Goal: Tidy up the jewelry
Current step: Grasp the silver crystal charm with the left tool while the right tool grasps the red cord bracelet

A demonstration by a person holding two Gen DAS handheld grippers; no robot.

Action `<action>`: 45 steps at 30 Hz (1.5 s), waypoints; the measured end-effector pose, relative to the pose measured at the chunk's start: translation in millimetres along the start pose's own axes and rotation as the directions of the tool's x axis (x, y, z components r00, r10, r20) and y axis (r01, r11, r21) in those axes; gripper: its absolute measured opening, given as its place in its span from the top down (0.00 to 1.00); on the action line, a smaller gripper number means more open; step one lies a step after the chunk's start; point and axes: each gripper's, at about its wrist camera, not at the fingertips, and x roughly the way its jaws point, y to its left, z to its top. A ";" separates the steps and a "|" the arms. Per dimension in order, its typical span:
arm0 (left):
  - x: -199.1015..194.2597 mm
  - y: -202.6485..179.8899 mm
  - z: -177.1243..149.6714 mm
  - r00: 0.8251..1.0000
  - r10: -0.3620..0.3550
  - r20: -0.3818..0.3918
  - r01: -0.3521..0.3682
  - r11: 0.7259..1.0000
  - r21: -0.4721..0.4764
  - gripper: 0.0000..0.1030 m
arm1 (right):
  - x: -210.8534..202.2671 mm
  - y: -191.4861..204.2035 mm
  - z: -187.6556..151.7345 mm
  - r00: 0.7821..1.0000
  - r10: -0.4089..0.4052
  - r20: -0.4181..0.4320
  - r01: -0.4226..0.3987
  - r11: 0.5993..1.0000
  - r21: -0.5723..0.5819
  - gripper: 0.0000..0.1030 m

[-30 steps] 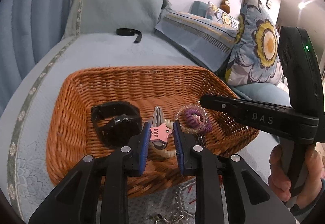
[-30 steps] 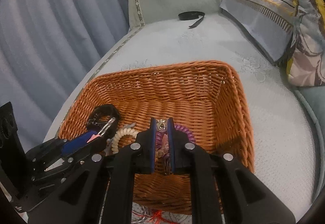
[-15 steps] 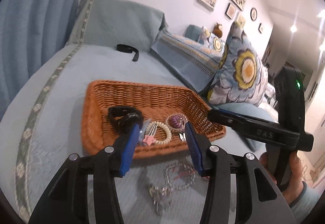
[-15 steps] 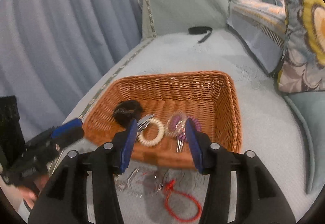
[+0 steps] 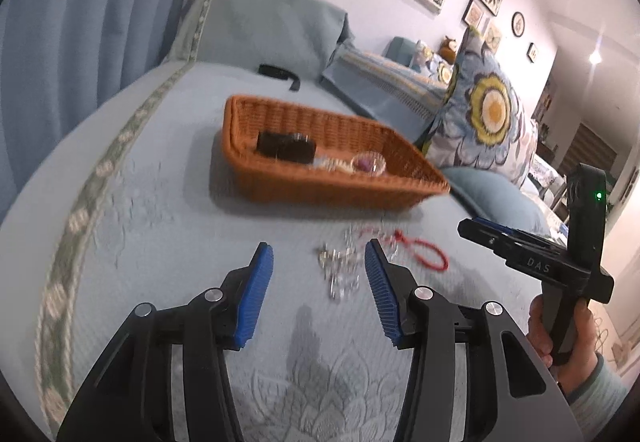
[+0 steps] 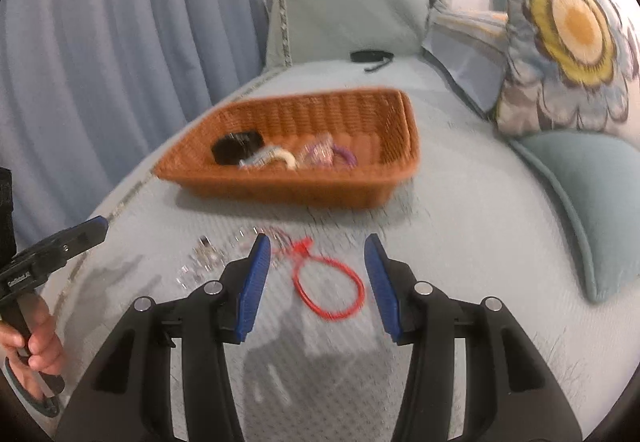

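Note:
A brown wicker basket [image 5: 248, 165] [image 6: 280, 185] sits on the blue bedspread and holds a black band [image 6: 236, 147], a white bead bracelet [image 6: 280, 157] and purple coil hair ties [image 6: 332, 153]. A red cord bracelet [image 6: 332, 290] [image 5: 424, 250] and a silver chain [image 5: 340, 266] [image 6: 204, 258] lie on the bed in front of the basket. My left gripper [image 5: 318, 294] is open and empty above the silver chain. My right gripper [image 6: 316, 282] is open and empty above the red cord bracelet.
A black strap [image 5: 280, 73] lies at the far end of the bed near the headboard cushion. A flowered pillow [image 6: 560, 29] and a teal pillow [image 6: 588, 197] line the right side. Blue curtains [image 6: 100, 61] hang on the left.
Both grippers opened, released the star clip and the hair tie into the basket, and pulled back. They now hover over the loose jewelry in front of the basket.

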 end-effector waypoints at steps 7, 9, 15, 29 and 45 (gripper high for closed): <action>20.2 1.3 -17.5 0.997 0.013 -0.075 -0.014 1.000 -0.003 0.55 | 17.4 -5.5 -10.2 0.998 -0.008 -0.066 0.008 1.000 0.001 0.56; 25.1 -2.4 -17.3 0.995 0.017 -0.098 -0.015 1.000 0.023 0.55 | 22.4 -2.6 -12.8 0.996 -0.008 -0.085 0.007 1.000 -0.010 0.56; 52.8 -18.9 -13.8 0.981 0.039 -0.190 -0.023 0.996 0.086 0.55 | 28.6 -6.2 -11.8 0.994 -0.014 -0.113 0.015 1.000 0.008 0.56; 80.3 -31.2 -10.6 0.962 0.140 -0.234 -0.099 0.979 0.178 0.85 | 50.0 -7.9 -4.0 0.976 0.071 -0.204 -0.066 0.997 0.031 0.46; 45.0 -13.3 -25.5 0.979 0.026 -0.201 -0.014 0.998 0.065 0.92 | 57.8 46.7 -12.5 0.976 -0.074 -0.205 0.026 0.974 -0.226 0.80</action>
